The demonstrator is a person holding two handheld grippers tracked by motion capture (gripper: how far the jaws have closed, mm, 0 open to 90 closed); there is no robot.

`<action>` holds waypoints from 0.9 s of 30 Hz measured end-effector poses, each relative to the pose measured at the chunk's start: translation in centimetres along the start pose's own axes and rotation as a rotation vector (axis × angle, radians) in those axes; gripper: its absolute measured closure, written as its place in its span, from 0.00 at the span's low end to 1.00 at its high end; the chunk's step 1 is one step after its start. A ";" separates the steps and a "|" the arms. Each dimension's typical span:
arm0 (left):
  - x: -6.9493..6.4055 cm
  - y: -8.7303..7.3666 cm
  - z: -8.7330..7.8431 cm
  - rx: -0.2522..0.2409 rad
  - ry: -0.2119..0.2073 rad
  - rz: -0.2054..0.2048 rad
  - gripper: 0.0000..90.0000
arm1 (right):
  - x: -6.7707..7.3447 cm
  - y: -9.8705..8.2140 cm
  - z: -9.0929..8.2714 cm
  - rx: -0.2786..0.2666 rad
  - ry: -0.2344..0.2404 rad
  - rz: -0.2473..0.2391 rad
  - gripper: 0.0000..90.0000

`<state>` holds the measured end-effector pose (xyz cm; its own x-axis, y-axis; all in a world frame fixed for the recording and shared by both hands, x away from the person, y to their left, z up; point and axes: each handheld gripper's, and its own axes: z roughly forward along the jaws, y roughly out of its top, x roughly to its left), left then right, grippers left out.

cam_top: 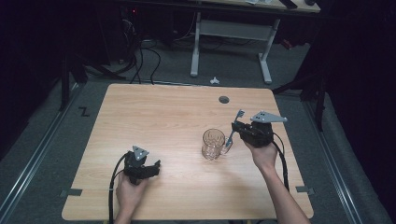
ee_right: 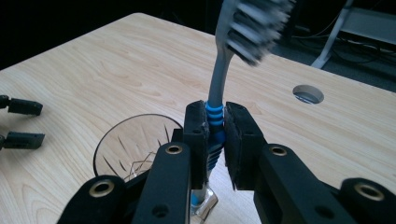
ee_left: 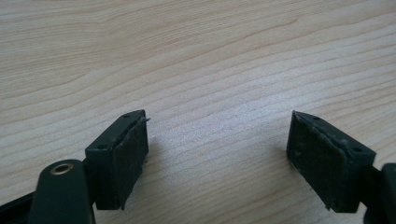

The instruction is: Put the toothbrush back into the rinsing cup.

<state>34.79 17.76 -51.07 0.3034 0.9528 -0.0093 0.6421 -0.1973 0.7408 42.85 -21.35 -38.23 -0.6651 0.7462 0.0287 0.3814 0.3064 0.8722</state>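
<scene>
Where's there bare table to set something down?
Bare wood runs from the glass mug back to the round hole and across the left half of the table. It is crowded where the right gripper holds the toothbrush.

You're working at a light wooden table [cam_top: 154,112] with a round cable hole [cam_top: 224,99] near its far edge. Around it lies grey carpet [cam_top: 56,140], with metal rails along both sides. Beyond stands a white-legged desk [cam_top: 233,28], cables [cam_top: 140,60] trailing beneath. The room is dark; something small and white [cam_top: 214,80], perhaps debris, lies on the floor.
</scene>
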 end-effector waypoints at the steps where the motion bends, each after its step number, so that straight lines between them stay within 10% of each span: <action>1: 0.0 0.0 0.0 0.000 0.000 0.000 0.24 | 0.0 0.0 0.0 0.000 0.000 0.000 0.89; 27: 0.0 0.0 0.0 0.000 0.000 0.000 0.24 | 0.8 -1.1 0.5 0.030 -0.018 -0.042 0.89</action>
<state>34.79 17.76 -51.07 0.3036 0.9528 -0.0089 0.6420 -0.1977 0.7408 42.19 -20.86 -39.43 -0.6690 0.7431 -0.0166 0.3727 0.3547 0.8575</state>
